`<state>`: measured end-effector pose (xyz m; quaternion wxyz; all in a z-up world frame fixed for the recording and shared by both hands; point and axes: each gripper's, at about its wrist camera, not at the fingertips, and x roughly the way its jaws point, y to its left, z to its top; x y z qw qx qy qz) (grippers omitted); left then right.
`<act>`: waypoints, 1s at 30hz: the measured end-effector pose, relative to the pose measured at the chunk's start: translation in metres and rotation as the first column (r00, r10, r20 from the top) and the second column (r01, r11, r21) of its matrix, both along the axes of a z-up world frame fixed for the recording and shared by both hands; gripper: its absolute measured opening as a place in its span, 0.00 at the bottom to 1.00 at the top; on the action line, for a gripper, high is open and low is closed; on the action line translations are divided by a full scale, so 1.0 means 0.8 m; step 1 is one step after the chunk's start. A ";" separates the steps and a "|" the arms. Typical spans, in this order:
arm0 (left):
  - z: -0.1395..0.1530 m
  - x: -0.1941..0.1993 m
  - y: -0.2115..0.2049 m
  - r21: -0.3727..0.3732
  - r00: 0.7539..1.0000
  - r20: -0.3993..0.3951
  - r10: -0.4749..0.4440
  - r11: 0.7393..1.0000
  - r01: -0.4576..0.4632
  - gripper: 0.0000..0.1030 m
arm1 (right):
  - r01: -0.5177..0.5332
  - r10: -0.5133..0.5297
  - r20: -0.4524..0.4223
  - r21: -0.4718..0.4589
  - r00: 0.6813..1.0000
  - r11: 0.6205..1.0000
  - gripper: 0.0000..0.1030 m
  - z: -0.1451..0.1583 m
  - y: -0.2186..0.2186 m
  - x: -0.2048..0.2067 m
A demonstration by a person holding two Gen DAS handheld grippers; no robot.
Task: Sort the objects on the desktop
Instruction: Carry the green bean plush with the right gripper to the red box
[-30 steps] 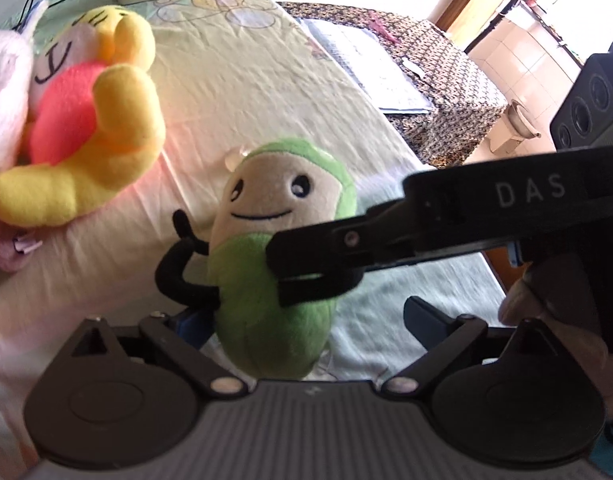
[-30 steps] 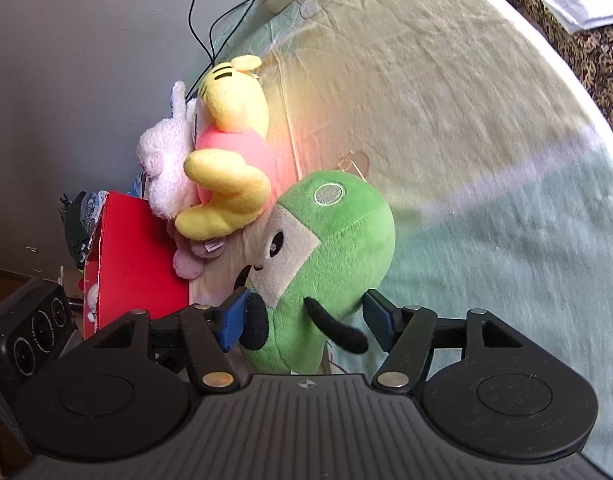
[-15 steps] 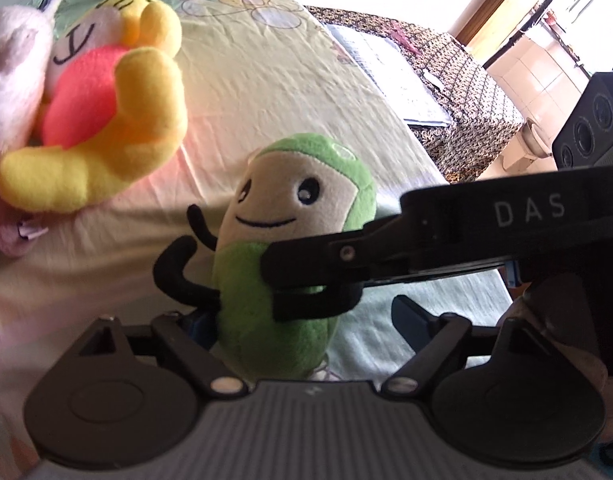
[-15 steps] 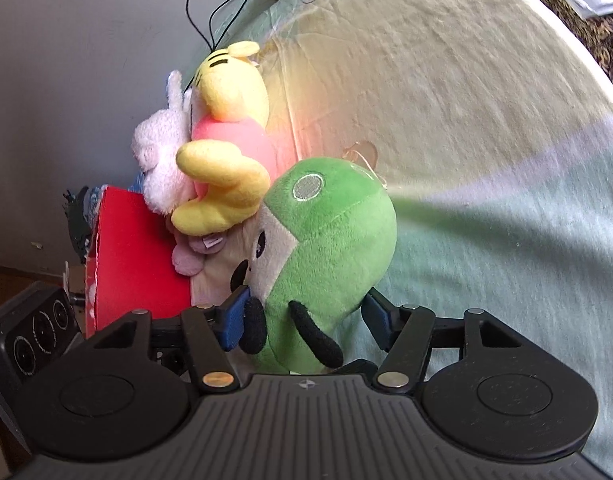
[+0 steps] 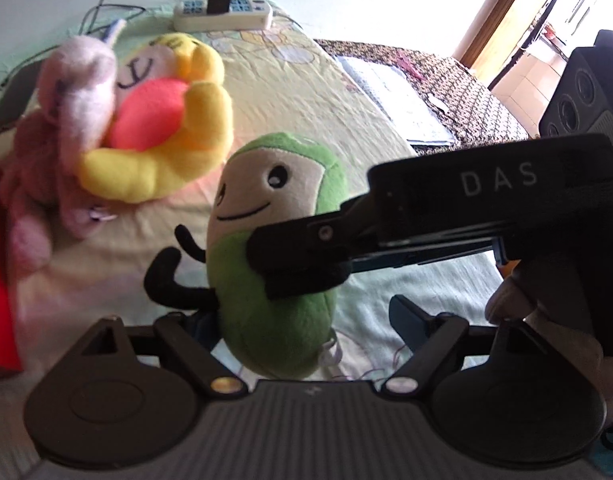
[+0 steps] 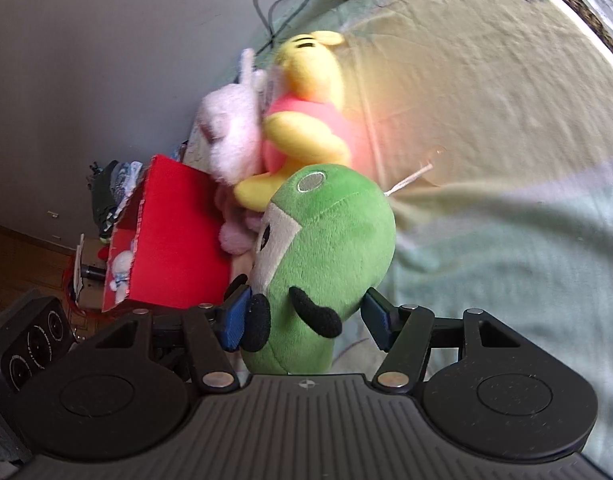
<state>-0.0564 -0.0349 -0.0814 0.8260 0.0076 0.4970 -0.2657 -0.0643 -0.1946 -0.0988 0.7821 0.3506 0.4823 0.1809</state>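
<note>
A green plush toy (image 5: 274, 292) with a cream smiling face and black arms stands upright on the pale bed sheet (image 5: 306, 92). My right gripper (image 5: 298, 268) comes in from the right and is shut on its belly; in the right wrist view its blue pads (image 6: 234, 316) press both sides of the green plush toy (image 6: 326, 240). My left gripper (image 5: 302, 320) is open around the toy's lower end, and its right finger stands apart from the toy. A yellow bear plush (image 5: 158, 120) and a pink rabbit plush (image 5: 78, 92) lie just to the toy's left.
A red box (image 6: 174, 240) stands beside the rabbit at the bed's edge by the wall. A white power strip (image 5: 222, 12) with a plugged charger lies at the far end. Papers (image 5: 394, 100) rest on a patterned cloth to the right. A hand (image 5: 518, 300) holds the right gripper.
The green plush toy has moved with my right gripper closer to the yellow bear and pink rabbit. The left wrist view now takes in more of the far end of the bed.
</note>
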 end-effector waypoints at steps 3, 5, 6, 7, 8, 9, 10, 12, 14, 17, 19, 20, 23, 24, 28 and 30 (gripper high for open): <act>0.015 -0.008 0.018 0.005 0.999 0.037 0.002 1.000 -0.003 0.82 | -0.014 0.017 0.066 -0.032 0.998 0.999 0.61 0.021 0.025 -0.001; 0.028 -0.012 0.033 0.002 0.998 0.062 -0.005 1.000 0.005 0.82 | -0.015 0.022 0.119 -0.059 0.993 0.998 0.61 0.036 0.044 -0.001; 0.033 -0.014 0.042 -0.004 0.997 0.074 -0.007 1.000 0.008 0.82 | -0.014 0.025 0.148 -0.070 0.989 0.997 0.61 0.044 0.054 -0.002; 0.040 -0.015 0.052 -0.011 0.996 0.087 -0.006 1.000 0.007 0.82 | -0.014 0.028 0.171 -0.078 0.985 0.997 0.61 0.052 0.064 -0.002; 0.046 -0.016 0.063 -0.015 0.995 0.100 -0.001 1.000 0.002 0.82 | -0.014 0.030 0.190 -0.085 0.981 0.996 0.61 0.058 0.075 0.000; 0.052 -0.016 0.076 -0.023 0.994 0.109 0.007 1.000 -0.004 0.82 | -0.012 0.029 0.203 -0.085 0.979 0.996 0.61 0.064 0.084 0.001; 0.059 -0.015 0.091 -0.035 0.993 0.114 0.017 0.999 -0.013 0.81 | -0.006 0.024 0.213 -0.081 0.977 0.997 0.61 0.069 0.094 0.001; 0.075 -0.015 0.121 -0.060 0.990 0.133 0.035 0.998 -0.027 0.81 | 0.000 0.015 0.235 -0.066 0.972 0.998 0.60 0.080 0.116 0.005; 0.092 -0.016 0.149 -0.074 0.985 0.166 0.051 0.996 -0.039 0.81 | 0.002 0.010 0.258 -0.047 0.966 0.999 0.60 0.092 0.136 0.007; 0.115 -0.016 0.189 -0.100 0.974 0.213 0.077 0.993 -0.057 0.81 | -0.008 0.021 0.301 -0.044 0.953 0.999 0.60 0.113 0.170 0.013; 0.127 -0.015 0.216 -0.120 0.967 0.237 0.097 0.990 -0.070 0.81 | -0.018 0.035 0.328 -0.054 0.944 0.998 0.60 0.125 0.193 0.020; 0.129 -0.014 0.229 -0.124 0.963 0.247 0.105 0.989 -0.076 0.81 | -0.024 0.043 0.339 -0.063 0.940 0.998 0.60 0.130 0.207 0.022; 0.133 -0.013 0.264 -0.121 0.954 0.272 0.124 0.988 -0.094 0.81 | -0.045 0.073 0.370 -0.085 0.926 0.995 0.60 0.135 0.245 0.037; 0.133 -0.011 0.276 -0.117 0.952 0.275 0.131 0.988 -0.102 0.81 | -0.052 0.083 0.377 -0.090 0.922 0.995 0.60 0.135 0.258 0.042; 0.127 0.002 0.323 -0.109 0.951 0.259 0.170 0.983 -0.146 0.81 | -0.089 0.115 0.375 -0.086 0.920 0.992 0.60 0.125 0.304 0.067; 0.120 0.009 0.346 -0.096 0.949 0.252 0.189 0.981 -0.169 0.81 | -0.109 0.128 0.359 -0.073 0.925 0.991 0.60 0.116 0.324 0.082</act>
